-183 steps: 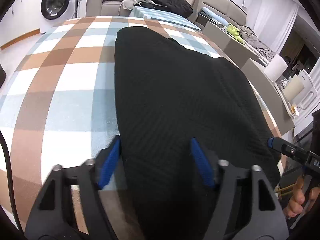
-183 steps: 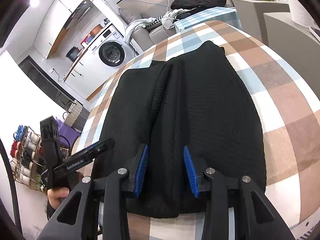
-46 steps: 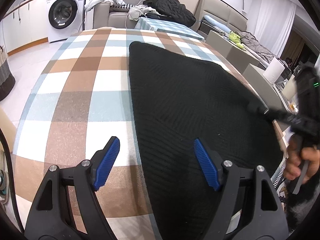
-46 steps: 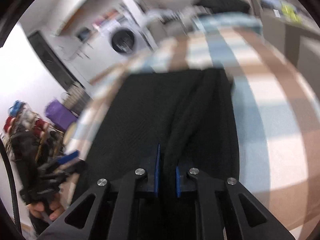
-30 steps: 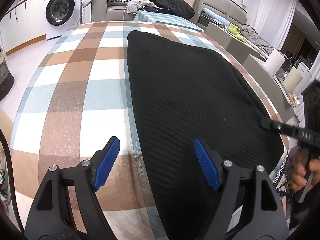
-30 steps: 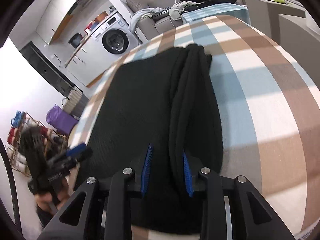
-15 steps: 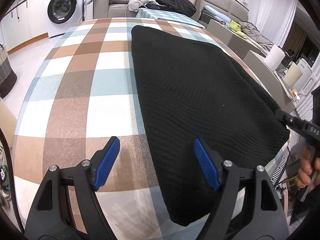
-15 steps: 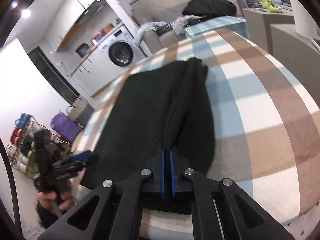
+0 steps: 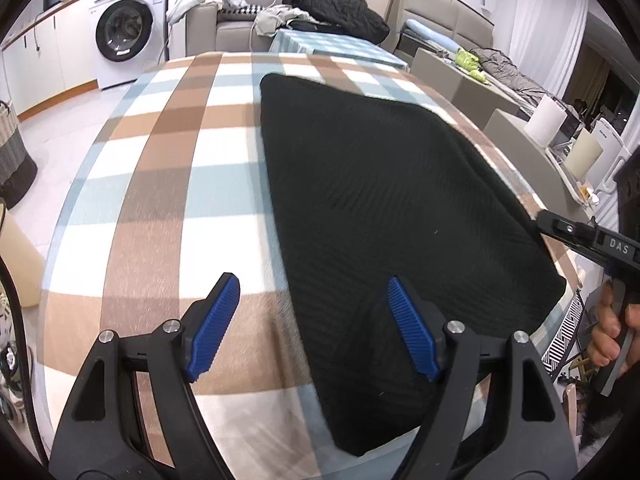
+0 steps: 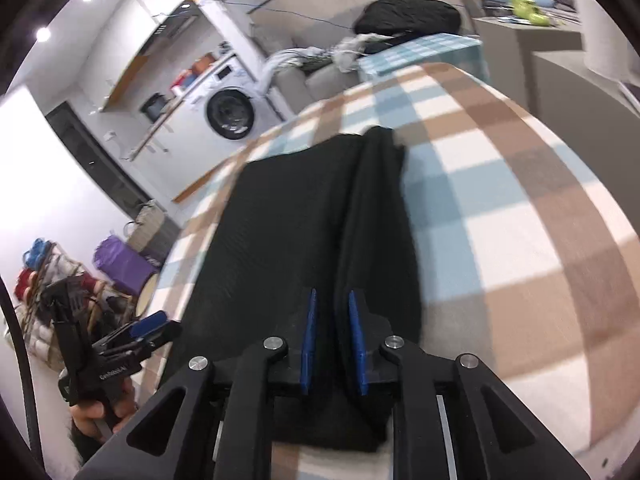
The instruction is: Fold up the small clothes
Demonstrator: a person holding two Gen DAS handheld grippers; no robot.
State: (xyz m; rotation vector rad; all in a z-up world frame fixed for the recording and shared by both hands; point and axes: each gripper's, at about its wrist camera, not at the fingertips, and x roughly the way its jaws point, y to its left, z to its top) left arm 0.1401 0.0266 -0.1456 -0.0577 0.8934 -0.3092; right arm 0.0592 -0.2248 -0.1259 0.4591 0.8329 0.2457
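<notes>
A black knit garment [image 9: 384,200] lies flat on the checked tablecloth [image 9: 168,184]; its near corner hangs over the table's front edge. My left gripper [image 9: 312,320] is open and empty, hovering over the garment's left edge near the front. In the right wrist view the garment [image 10: 288,232] has a folded ridge along its right side. My right gripper [image 10: 332,344] has its jaws narrowly apart around that ridge at the near edge. The right gripper also shows at the right of the left wrist view [image 9: 560,228]. The left gripper shows at the lower left of the right wrist view [image 10: 148,328].
A washing machine [image 9: 124,36] stands at the back left. A sofa with piled clothes [image 9: 328,8] is behind the table. Grey cabinets [image 9: 516,120] with white cylinders stand to the right. A basket [image 9: 12,160] sits on the floor at the left.
My right gripper's jaws were pressed together on the garment's fold half a second ago and now stand slightly apart. The left gripper has stayed open and shifted a little over the garment's left edge.
</notes>
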